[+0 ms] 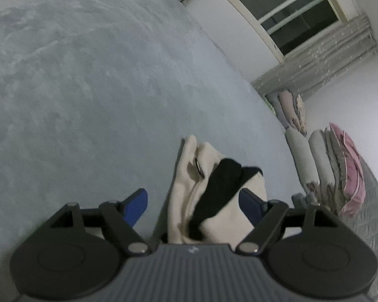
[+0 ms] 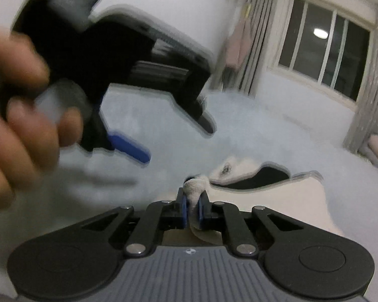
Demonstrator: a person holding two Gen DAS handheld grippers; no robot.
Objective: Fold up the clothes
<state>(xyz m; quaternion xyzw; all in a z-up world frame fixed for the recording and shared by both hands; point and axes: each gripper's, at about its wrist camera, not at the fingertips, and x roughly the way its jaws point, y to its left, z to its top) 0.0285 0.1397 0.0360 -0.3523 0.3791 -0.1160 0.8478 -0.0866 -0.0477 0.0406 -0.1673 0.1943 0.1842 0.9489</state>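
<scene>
the cream fleece garment with a black lining (image 2: pixel 277 196) lay on a pale blue plush bed cover (image 1: pixel 88 88), near the edge closest to the cameras and crumpled rather than flat. in the left wrist view the same garment (image 1: pixel 189 176) was seen bunched in a narrow heap, with a black band of lining draped across the cream cloth and a small dark zip pull or tab showing on it. no clean fold could be made out in either view, so the folding was judged to be at an early stage: one corner had been taken up, and the spreading, the folds and the final squaring were all judged to be left.

the right gripper (image 2: pixel 192 211) was clenched on a rolled cream edge of the garment, the cloth being pinched between the blue pads (image 2: pixel 181 211) and bulging out in front of them. the left gripper (image 1: pixel 194 201) was held with its jaws spread wide, cloth lying between them but pressed by neither pad. in the right wrist view the left gripper (image 2: pixel 174 138) was seen raised above the bed cover, blurred, and carried by a hand (image 2: pixel 25 115) wrapped round its handle.

further out, a dark window (image 2: pixel 325 52) with grey curtains and a stack of rolled bedding with a pink pillow (image 1: pixel 350 166) were seen beside the bed.
</scene>
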